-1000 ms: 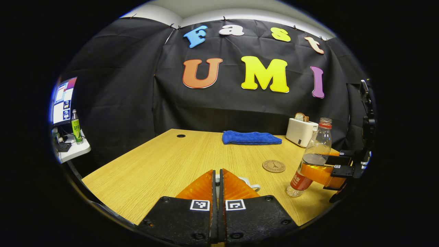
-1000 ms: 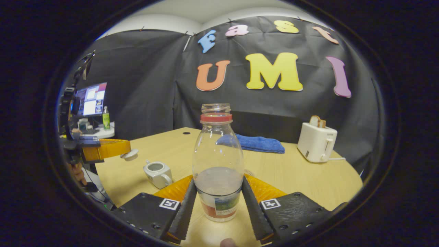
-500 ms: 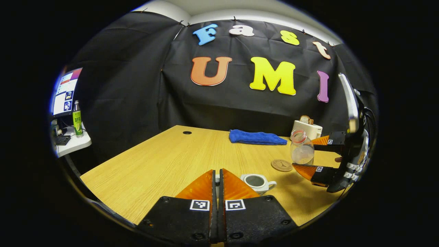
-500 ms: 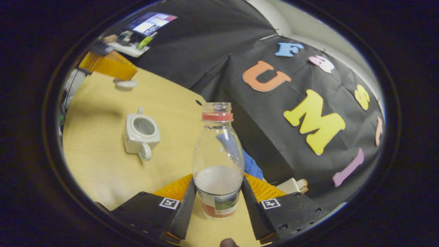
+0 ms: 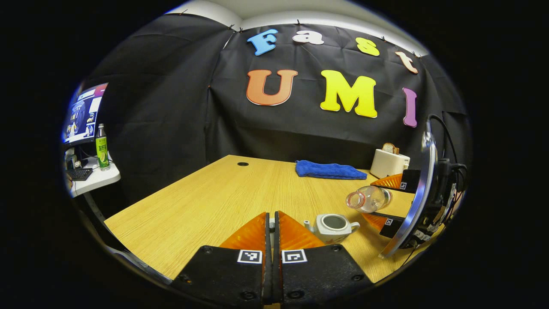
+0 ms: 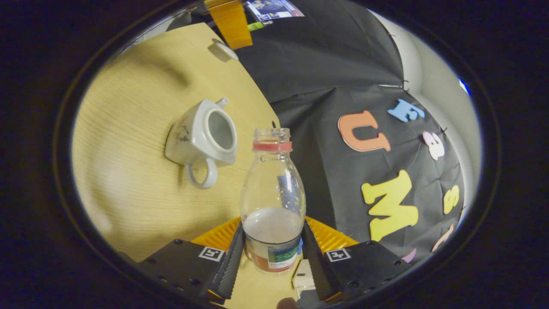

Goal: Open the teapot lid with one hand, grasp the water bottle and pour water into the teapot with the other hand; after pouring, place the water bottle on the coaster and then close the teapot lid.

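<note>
Two grippers: both are in view, one per hand, above a wooden table (image 5: 206, 201).
Right gripper (image 6: 273, 240): its two fingers are clamped on the lower body of the water bottle (image 6: 273, 201), one on each side.
Water bottle: uncapped, part full, tipped nearly flat in the left gripper view (image 5: 368, 199), its open mouth aimed toward the teapot and held above and just right of it.
Teapot (image 5: 332, 226): white, standing on the table with its lid off and the opening bare; in the right gripper view (image 6: 201, 137) it lies up and left of the bottle's mouth, apart from it.
Left gripper (image 5: 272, 231): fingers pressed together; in the right gripper view a white lid (image 6: 223, 49) sits at its tip, off the teapot.
Lid grip: hidden between the fingers in the left gripper view.
Background: a blue cloth (image 5: 328, 170) and a white toaster (image 5: 388, 163) sit at the table's far side.
</note>
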`<action>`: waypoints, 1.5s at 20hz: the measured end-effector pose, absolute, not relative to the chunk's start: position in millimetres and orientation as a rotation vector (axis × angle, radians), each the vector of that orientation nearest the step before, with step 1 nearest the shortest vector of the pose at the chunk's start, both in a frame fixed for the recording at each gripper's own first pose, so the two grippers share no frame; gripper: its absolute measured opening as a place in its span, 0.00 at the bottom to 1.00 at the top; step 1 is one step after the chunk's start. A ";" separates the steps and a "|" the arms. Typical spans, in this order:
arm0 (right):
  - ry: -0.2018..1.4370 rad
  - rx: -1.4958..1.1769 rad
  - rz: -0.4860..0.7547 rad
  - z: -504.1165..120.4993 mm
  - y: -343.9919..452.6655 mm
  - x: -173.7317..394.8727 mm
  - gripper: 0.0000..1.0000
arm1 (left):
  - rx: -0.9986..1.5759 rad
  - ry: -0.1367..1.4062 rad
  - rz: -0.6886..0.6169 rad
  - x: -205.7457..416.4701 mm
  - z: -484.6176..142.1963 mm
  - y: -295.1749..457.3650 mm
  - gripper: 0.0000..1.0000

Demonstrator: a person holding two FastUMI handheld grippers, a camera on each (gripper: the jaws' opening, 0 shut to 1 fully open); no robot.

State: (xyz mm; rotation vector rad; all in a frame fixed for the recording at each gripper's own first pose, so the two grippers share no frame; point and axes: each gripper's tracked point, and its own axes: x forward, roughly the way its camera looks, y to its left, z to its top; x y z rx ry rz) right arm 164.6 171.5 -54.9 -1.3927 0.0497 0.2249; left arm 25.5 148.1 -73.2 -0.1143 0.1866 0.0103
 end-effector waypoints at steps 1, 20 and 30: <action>0.035 -1.420 0.220 -53.2 173.3 166.2 0.71 | -0.121 0.181 0.012 25.6 -71.4 149.2 0.03; -0.177 -1.852 0.140 -28.0 195.1 177.8 0.70 | -0.122 0.163 0.029 21.0 -66.8 157.7 0.03; -0.212 -1.922 0.126 -22.4 197.0 177.6 0.71 | -0.122 0.154 0.028 18.6 -63.9 159.6 0.03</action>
